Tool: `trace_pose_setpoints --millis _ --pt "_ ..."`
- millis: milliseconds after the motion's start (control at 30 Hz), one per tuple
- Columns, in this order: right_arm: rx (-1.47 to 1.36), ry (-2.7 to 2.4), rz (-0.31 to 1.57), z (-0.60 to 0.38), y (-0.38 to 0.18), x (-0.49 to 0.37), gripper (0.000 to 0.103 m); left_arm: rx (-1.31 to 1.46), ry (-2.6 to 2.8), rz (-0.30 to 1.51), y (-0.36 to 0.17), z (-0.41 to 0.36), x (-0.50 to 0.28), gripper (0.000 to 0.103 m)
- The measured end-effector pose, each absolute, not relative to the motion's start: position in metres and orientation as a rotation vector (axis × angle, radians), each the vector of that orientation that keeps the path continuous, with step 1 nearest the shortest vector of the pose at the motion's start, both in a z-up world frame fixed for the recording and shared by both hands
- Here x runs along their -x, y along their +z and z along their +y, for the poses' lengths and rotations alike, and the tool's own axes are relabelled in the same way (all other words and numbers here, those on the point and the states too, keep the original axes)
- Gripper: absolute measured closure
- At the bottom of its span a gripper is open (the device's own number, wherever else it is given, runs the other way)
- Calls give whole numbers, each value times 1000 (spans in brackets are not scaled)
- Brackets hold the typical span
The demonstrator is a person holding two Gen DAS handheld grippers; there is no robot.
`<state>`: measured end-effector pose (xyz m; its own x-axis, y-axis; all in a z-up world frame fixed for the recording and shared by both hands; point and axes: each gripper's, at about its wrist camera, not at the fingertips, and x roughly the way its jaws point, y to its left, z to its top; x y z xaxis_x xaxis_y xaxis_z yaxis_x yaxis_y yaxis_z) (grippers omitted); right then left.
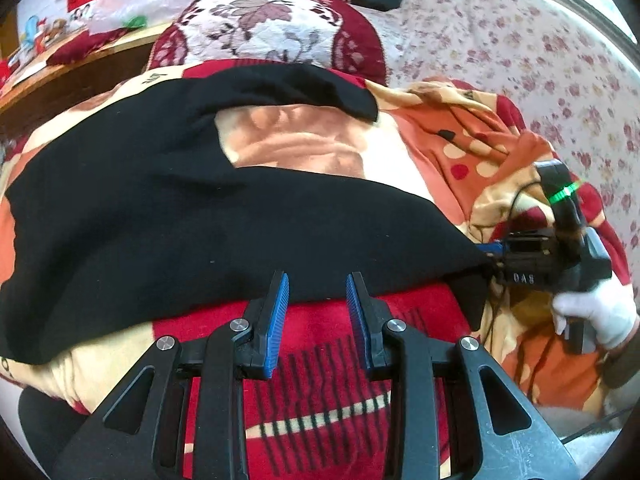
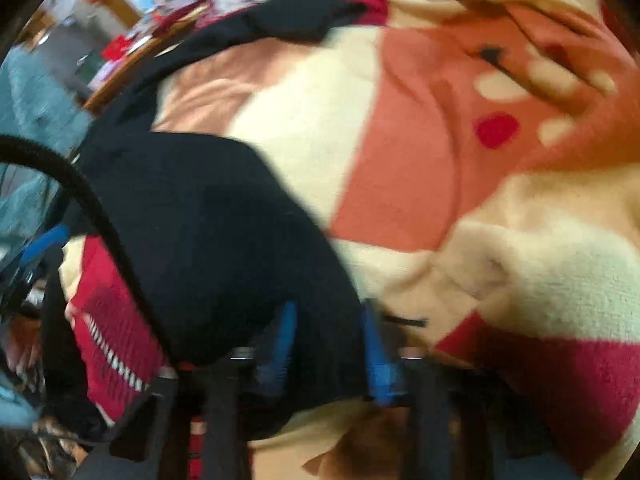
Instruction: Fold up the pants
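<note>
**Desk:** Blue-padded left gripper [image 1: 318,292] fills the foreground. Open or biting?

**Photog:** Open. Pads stand apart with nothing btwn them, tips just at the near hem of the black pants [image 1: 200,220]. Pants lie spread across a red-and-cream blanket [image 1: 320,360] on a bed, legs fanned out, one running toward a floral pillow [image 1: 264,28].

**Desk:** And the right gripper [image 1: 490,250]?

**Photog:** It sits at the pants' right corner, held by a white-gloved hand [image 1: 592,312]. Its own cam shows black cloth btwn the pads, but that frame's blurred; can't tell whether they're clamped on it or only straddling it.

**Desk:** Risks?

**Photog:** Prob. three. If the right side grips only a thin edge, the corner could slip out on the lift. The left could scoop up blanket pile along w/ the hem, since the hem lies flat on it. And a black cable [image 2: 100,216] loops over the cloth near the right gripper, so it may snag or drag the fabric mid-fold.
</note>
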<state>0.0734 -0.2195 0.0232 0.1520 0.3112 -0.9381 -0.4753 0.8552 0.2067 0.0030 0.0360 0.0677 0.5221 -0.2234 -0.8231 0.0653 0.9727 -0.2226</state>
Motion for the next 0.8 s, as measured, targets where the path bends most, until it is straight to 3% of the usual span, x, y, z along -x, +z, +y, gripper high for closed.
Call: trace_pose_setpoints --millis 300,433,533,600,633,667,700,800 --pt "485 373 1135 -219 66 -90 92 229 -78 985 70 76 10 75" --pt "523 312 1160 -224 52 -109 92 288 -2 999 61 102 15 75" --pt "494 310 1245 -221 27 -122 87 323 41 1003 60 120 20 75" --pt "499 305 1248 -222 27 -123 81 334 58 991 62 130 23 66" --pt "490 305 1235 -223 33 -122 79 346 67 982 64 138 24 57" --pt "466 307 1215 -226 43 -122 73 357 72 976 65 145 25 54" --pt "423 319 1186 -230 56 -122 66 363 78 972 67 150 24 53" --pt "262 403 1058 -239 102 -124 65 355 128 963 71 170 21 53"
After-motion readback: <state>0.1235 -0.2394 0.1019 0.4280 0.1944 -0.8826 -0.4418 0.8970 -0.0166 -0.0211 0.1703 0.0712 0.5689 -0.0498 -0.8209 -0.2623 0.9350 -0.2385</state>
